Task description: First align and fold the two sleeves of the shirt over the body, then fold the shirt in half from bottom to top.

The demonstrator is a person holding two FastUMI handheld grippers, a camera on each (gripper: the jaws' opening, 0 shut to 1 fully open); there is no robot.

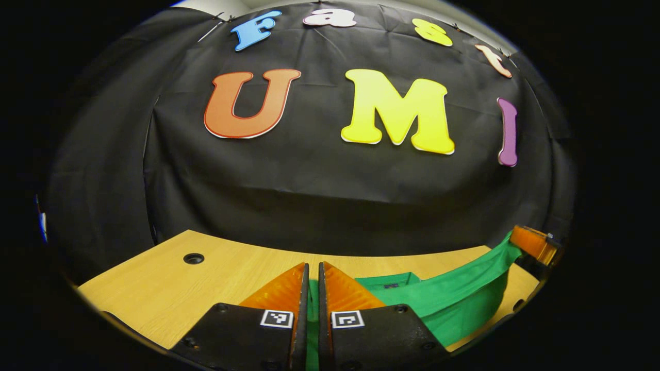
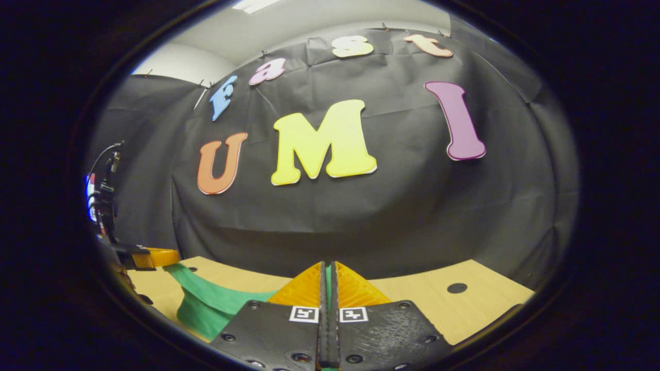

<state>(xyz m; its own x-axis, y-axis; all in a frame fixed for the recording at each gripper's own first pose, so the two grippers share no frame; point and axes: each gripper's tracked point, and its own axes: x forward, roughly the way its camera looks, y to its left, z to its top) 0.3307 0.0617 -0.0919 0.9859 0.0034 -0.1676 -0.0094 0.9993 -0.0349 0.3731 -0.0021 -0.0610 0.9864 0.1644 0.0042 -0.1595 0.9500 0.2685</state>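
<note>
The green shirt (image 1: pixel 454 299) hangs lifted over the wooden table (image 1: pixel 154 288), stretched between both grippers. My left gripper (image 1: pixel 313 268) is shut on an edge of the cloth, a green strip showing between its fingers. From there the fabric runs right and up to the right gripper (image 1: pixel 533 242). The shirt's collar (image 1: pixel 392 282) lies low behind the raised edge. In the right gripper view, my right gripper (image 2: pixel 328 265) is shut on the shirt too. The green cloth (image 2: pixel 206 304) sags leftward to the left gripper (image 2: pixel 154 256).
The black cloth wall (image 1: pixel 319 196) stands close behind the table's far edge. A round cable hole (image 1: pixel 193 258) sits in the tabletop at the left, another hole (image 2: pixel 457 287) at the right. Equipment with cables (image 2: pixel 103 201) stands at the far left of the right gripper view.
</note>
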